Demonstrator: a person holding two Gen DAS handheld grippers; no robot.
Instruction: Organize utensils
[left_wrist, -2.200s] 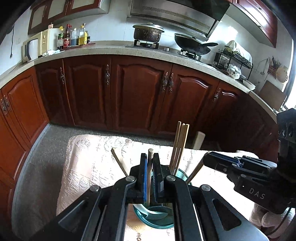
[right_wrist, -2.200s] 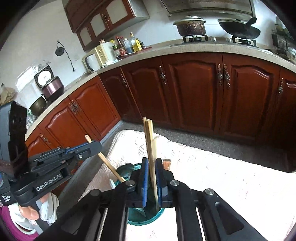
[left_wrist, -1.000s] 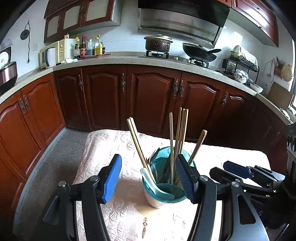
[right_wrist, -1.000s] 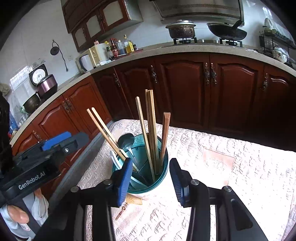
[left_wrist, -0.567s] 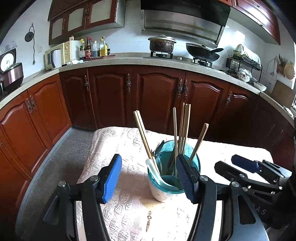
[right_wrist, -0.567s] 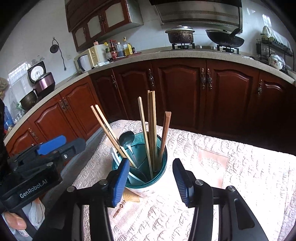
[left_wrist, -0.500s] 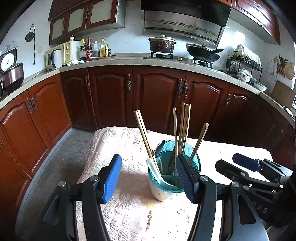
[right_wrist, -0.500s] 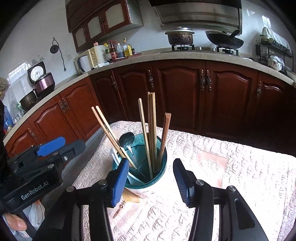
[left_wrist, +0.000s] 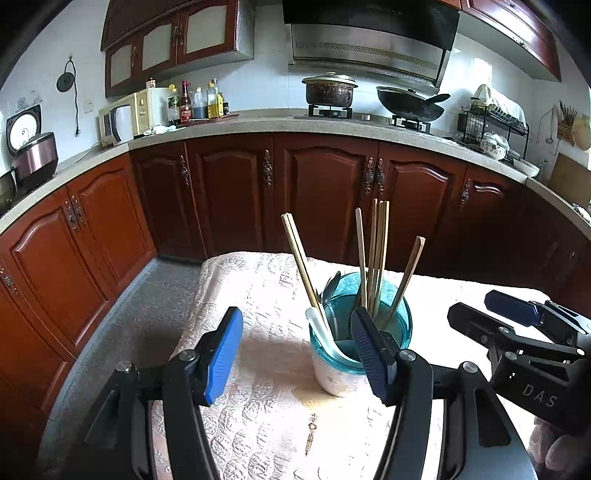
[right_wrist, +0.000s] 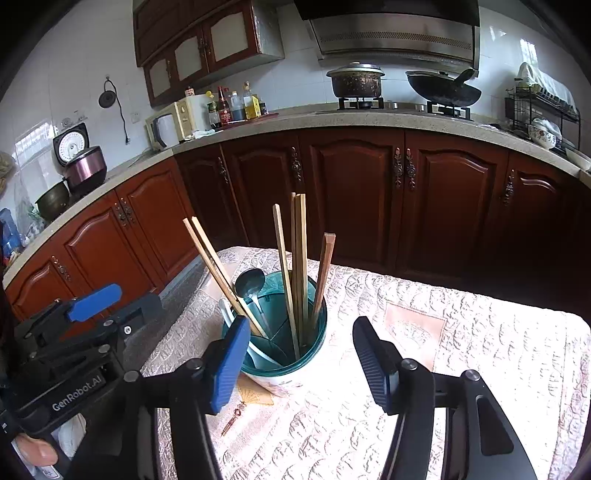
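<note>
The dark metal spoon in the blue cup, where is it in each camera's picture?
Left wrist view: the metal spoon peeks over the cup's far left rim, mostly hidden.
Right wrist view: its bowl stands clear above the rim, centre-left.
Shared landmark: the teal cup.

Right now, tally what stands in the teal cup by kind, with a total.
Chopsticks: 6
Metal spoon: 1
White spoon: 1
Total: 8, all in the cup

Cloth-covered table (right_wrist: 461, 332) bearing utensil cup (right_wrist: 284, 373)
</note>
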